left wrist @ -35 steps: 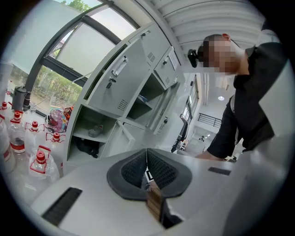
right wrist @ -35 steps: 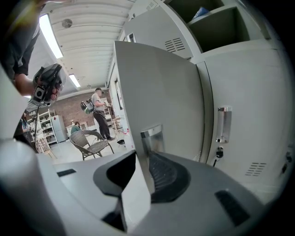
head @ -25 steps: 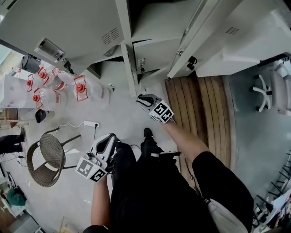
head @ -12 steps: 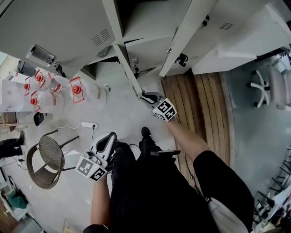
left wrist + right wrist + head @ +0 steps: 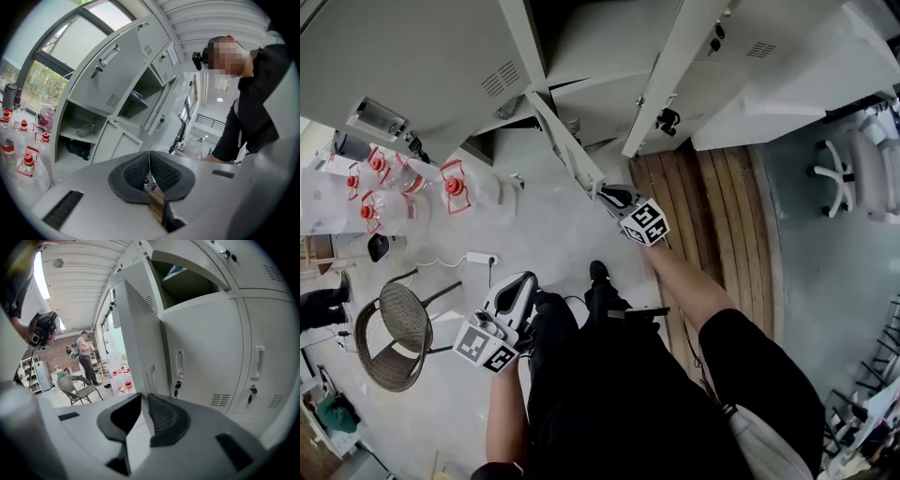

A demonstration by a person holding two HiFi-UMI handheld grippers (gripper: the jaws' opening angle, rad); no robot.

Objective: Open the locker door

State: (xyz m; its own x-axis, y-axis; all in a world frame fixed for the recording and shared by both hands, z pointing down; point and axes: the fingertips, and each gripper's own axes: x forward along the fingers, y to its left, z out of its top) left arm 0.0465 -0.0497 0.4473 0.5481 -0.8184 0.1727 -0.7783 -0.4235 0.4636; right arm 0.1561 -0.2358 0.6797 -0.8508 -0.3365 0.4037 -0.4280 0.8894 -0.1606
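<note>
In the head view the grey locker door (image 5: pixel 567 141) stands swung out from the locker bank, and its free edge runs down to my right gripper (image 5: pixel 602 192). Seen from the right gripper view, the thin edge of the locker door (image 5: pixel 138 343) passes between the two dark pads of the right gripper (image 5: pixel 143 405). Those jaws are closing on it and both pads touch the edge. My left gripper (image 5: pixel 523 284) hangs low beside the person's leg, far from the lockers. The left gripper view has the left gripper (image 5: pixel 149 161) shut, pads together, with nothing held.
A second locker door (image 5: pixel 666 75) stands open to the right, above a wooden pallet (image 5: pixel 712 216). Several red-capped water bottles (image 5: pixel 455 183), a power strip (image 5: pixel 483 256) and a wicker chair (image 5: pixel 398 323) lie to the left. An office chair (image 5: pixel 844 178) is at far right.
The locker door has swung further out from the bank, and my right gripper has moved right and toward the person with its edge. The left gripper has stayed put.
</note>
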